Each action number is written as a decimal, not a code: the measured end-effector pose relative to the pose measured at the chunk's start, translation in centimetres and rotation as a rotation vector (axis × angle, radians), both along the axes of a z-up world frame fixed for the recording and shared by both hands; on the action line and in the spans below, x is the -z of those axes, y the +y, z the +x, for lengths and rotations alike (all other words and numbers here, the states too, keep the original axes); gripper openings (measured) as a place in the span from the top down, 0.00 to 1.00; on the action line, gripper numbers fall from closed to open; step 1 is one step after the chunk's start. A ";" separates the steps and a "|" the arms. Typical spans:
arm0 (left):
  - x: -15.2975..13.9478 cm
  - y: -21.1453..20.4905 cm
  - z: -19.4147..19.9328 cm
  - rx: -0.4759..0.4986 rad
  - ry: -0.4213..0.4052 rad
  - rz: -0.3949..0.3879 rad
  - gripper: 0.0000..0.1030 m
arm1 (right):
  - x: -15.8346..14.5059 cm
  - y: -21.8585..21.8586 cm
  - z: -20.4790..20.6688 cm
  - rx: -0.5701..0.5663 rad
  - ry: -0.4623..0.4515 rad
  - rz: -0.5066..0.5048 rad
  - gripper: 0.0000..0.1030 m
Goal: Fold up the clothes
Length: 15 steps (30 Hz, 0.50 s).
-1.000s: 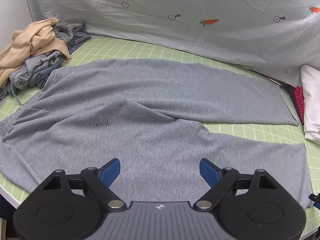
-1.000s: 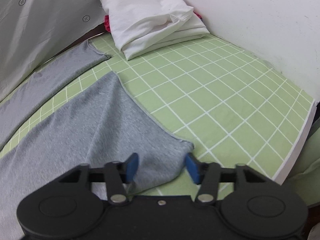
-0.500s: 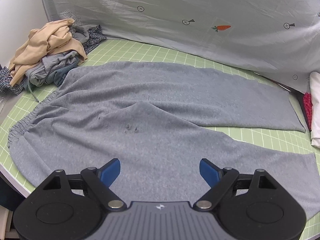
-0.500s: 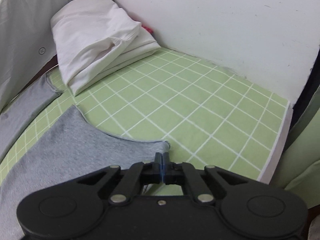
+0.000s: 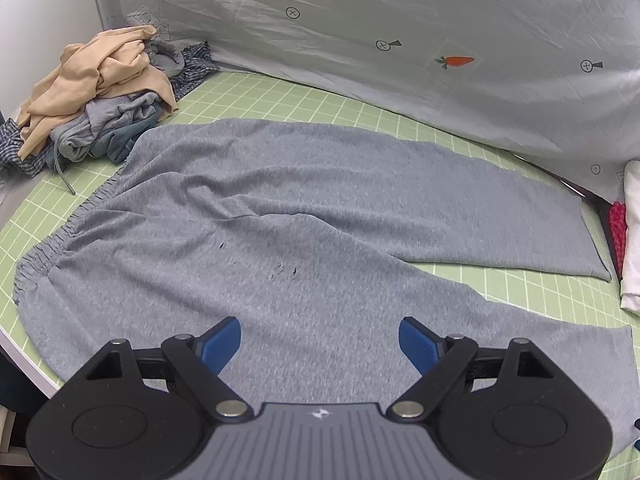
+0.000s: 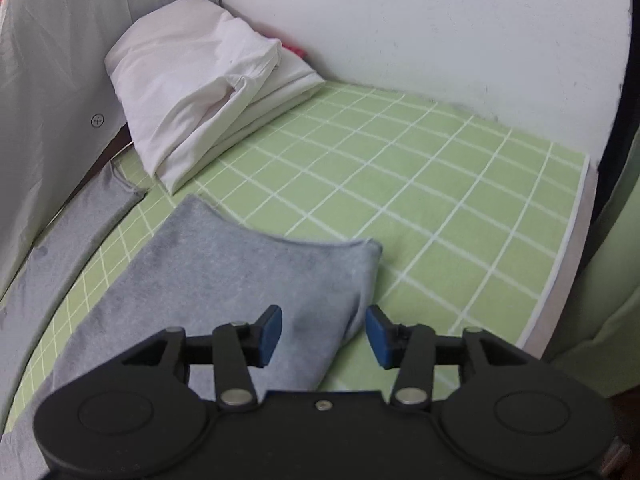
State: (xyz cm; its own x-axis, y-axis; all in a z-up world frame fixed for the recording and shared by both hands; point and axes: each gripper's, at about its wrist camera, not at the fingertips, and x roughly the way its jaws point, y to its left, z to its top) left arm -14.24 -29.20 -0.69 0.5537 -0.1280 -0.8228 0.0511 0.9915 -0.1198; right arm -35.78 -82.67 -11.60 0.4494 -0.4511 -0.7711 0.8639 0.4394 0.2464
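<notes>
Grey pants lie spread flat on a green gridded mat, with the gathered waistband at the left. My left gripper is open and empty above the near leg's thigh. In the right wrist view the near leg's cuff end lies slightly rumpled on the mat. My right gripper is over the cuff's corner with its jaws opening. The cloth sits between the blue pads and neither pad presses on it. The far leg's cuff lies flat at the left.
A heap of unfolded clothes sits at the mat's far left corner. Folded white cloth lies beyond the cuffs, with something red beside it. A grey printed sheet hangs behind, and a white wall stands at the right. The mat's edge runs close by.
My right gripper shut on the near cuff's corner, shifted it sideways, and now stands apart from it again. The left view has swung slightly; its jaws are unchanged.
</notes>
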 end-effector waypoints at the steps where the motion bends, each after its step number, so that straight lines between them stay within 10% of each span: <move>1: 0.1 0.0 0.1 0.001 0.000 -0.003 0.16 | 0.2 0.7 0.1 -0.001 0.004 0.003 0.45; 9: 0.7 0.8 0.1 -0.001 0.015 -0.015 0.16 | 0.8 4.1 2.2 -0.045 0.048 -0.019 0.00; 15: 2.0 3.8 0.5 -0.081 0.048 -0.034 0.16 | 1.3 5.0 3.8 -0.030 0.135 -0.074 0.00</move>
State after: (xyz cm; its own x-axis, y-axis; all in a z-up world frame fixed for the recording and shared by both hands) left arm -13.77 -25.41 -2.69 0.5230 -0.1133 -0.8448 -0.0354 0.9874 -0.1543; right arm -31.99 -77.69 -12.91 0.3578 -0.4968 -0.7907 0.8734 0.4777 0.0951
